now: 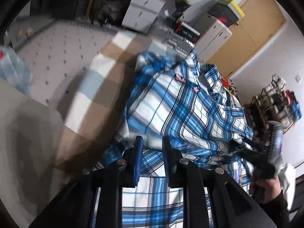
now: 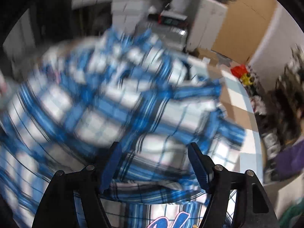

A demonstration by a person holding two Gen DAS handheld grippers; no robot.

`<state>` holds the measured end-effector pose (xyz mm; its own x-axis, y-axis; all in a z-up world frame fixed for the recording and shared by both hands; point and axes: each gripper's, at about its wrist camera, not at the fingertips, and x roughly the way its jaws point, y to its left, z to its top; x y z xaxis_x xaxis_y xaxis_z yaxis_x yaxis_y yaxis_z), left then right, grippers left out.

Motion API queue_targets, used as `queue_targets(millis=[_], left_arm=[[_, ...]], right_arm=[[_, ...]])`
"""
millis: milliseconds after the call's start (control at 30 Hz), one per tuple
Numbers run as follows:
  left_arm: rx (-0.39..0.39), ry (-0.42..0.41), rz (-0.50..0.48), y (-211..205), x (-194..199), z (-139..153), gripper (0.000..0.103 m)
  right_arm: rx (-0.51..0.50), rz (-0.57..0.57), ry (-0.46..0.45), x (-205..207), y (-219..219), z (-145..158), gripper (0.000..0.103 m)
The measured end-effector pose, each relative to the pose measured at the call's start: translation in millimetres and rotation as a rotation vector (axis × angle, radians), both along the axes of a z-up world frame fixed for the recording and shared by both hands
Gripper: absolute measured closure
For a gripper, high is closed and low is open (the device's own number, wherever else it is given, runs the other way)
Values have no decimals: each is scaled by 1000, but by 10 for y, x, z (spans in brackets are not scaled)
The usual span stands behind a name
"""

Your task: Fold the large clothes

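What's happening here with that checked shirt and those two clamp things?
A person is folding a blue and white plaid shirt spread over a checked bedcover, holding a two-finger gripper in each hand. The left gripper has its jaws nearly together, low over the near part of the shirt; whether they pinch fabric is unclear. The right gripper is open above the shirt, with nothing held. The fold looks unfinished, as the cloth is rumpled.

Blue-white plaid shirt [image 1: 182, 110], rumpled, heaped on checked bedcover [image 1: 102, 79]; pink lettering at near part.
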<state>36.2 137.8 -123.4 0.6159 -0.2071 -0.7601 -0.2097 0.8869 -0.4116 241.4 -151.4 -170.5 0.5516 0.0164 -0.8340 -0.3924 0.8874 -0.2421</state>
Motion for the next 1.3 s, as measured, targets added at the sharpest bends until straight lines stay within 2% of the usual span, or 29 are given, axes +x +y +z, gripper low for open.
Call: queue_targets(millis=[33,67,100,133,200,300,367,467,500,567,667,767,900,933,1000,1033,1067,1133,1167,1200,1300], left_arm=[[41,-26,19,-13,-61,87,88],[49,-58,28,-22,-96,145,87],[44,-91,23,-34,-116,188,79],[35,-128,2,-62,-115,229,59],[31,-195,-33,-153,-35,263,43],[57,-206,-86,-305,213,154,43],[41,-128,-112,-374,428,-90,43],[-14,14,-101,-319,640,-503,44],[-21,29,-98,-309,649,-558,45],[-60,11,-96,-237,630,-601,46],[-97,-2,-107,-165,579,-593,46],[-120,-29,-136,-127,493,-587,46],[-149,-30,-153,-41,443,-547,46],[-146,-28,-144,-31,467,-537,46],[-163,-25,-160,11,466,-571,46],[-165,-26,-165,5,467,-576,46],[-164,-30,-167,16,463,-588,46],[-158,-30,-170,-17,476,-589,46],[-148,-29,-170,-31,476,-584,46],[-134,-26,-173,-42,481,-576,46],[-74,-23,-175,-125,481,-560,46]], right_arm=[[-26,4,21,-13,18,-86,35],[-11,8,-13,-65,-13,-75,34],[-15,5,-6,-92,-51,-80,33],[-11,5,18,-111,-89,-96,33],[16,2,52,-158,-194,-97,33],[39,-4,79,-211,-326,-44,33],[66,-26,78,-239,-368,52,33],[198,-16,45,-221,-356,306,33],[242,-4,34,-206,-303,396,33],[307,29,32,-149,-140,543,33],[383,105,49,6,363,668,32],[400,163,67,58,905,667,33],[360,220,135,202,1647,441,36],[338,220,145,235,1754,346,40],[250,216,148,338,1932,158,42],[217,209,152,363,1952,89,44],[217,214,146,379,1965,52,41],[221,223,153,418,1965,69,42],[233,219,140,427,1925,116,52],[268,195,81,426,1808,221,58],[333,101,12,465,1418,390,57]])
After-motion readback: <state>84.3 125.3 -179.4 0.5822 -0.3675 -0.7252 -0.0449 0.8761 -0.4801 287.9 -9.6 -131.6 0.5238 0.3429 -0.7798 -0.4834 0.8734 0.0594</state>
